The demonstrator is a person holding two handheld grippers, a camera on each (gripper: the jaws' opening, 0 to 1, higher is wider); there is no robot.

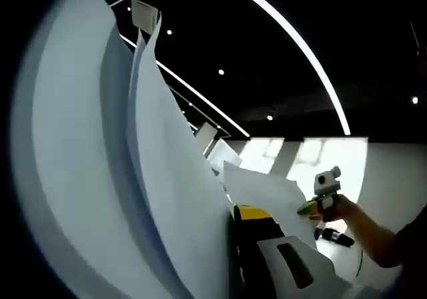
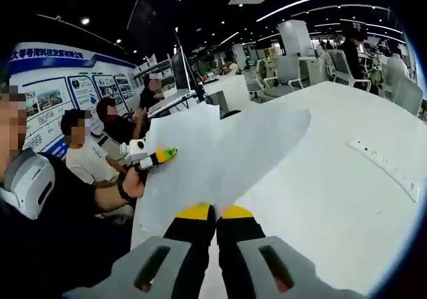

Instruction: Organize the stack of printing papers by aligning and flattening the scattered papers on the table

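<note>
A stack of white printing papers (image 2: 220,152) is held up over the white table (image 2: 333,205), fanning away from my right gripper (image 2: 215,212). That gripper's yellow-tipped jaws are pressed together on the papers' near edge. My left gripper (image 2: 159,157), in a hand, grips the sheets' left edge. In the left gripper view the papers (image 1: 153,179) bulge close to the camera and curve upward, with several sheets splaying apart. They hide one jaw of my left gripper (image 1: 235,213); its other yellow-tipped jaw lies against them. My right gripper (image 1: 321,204) shows at the sheets' far edge, held by a hand.
A long white strip (image 2: 387,167) lies on the table at the right. Several people (image 2: 80,145) sit at the left by a poster wall (image 2: 73,89). Office chairs (image 2: 347,69), a monitor (image 2: 181,69) and a pillar stand beyond the table.
</note>
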